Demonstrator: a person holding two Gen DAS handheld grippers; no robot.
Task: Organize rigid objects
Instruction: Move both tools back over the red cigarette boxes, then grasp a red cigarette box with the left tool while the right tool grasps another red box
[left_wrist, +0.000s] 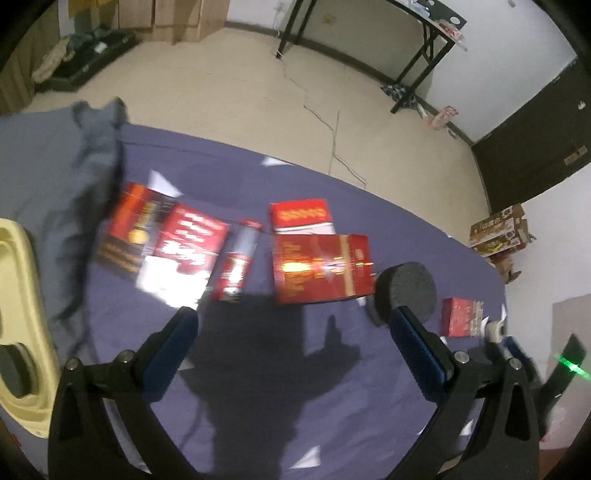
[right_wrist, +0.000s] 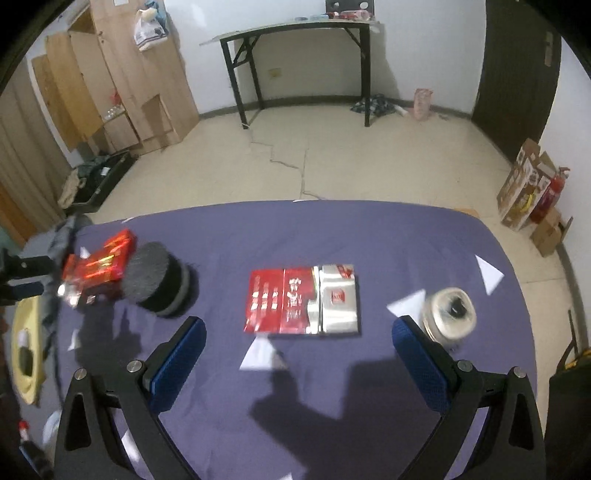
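Red-and-silver box (right_wrist: 302, 300) lay flat on the purple tablecloth (right_wrist: 369, 236), dead ahead of the right gripper (right_wrist: 299, 345) and centred between its spread, empty jaws, long axis crosswise. Right was nearer. Left gripper (left_wrist: 291, 334), also spread and empty, faced other red boxes (left_wrist: 320, 268).

Bare purple cloth (right_wrist: 332, 236) lies open beyond the red box (right_wrist: 301, 299); foam cylinder (right_wrist: 162, 277) and seemingly a tape roll (right_wrist: 448, 310) flank it.

- The left gripper (left_wrist: 291, 326) has a black frame of triangular arms with cut-out slots, round silver screws, and blue ribbed fingers (left_wrist: 417, 350).
- The right gripper (right_wrist: 299, 338) looks the same: black arms, silver screws, blue textured fingers (right_wrist: 177, 363).
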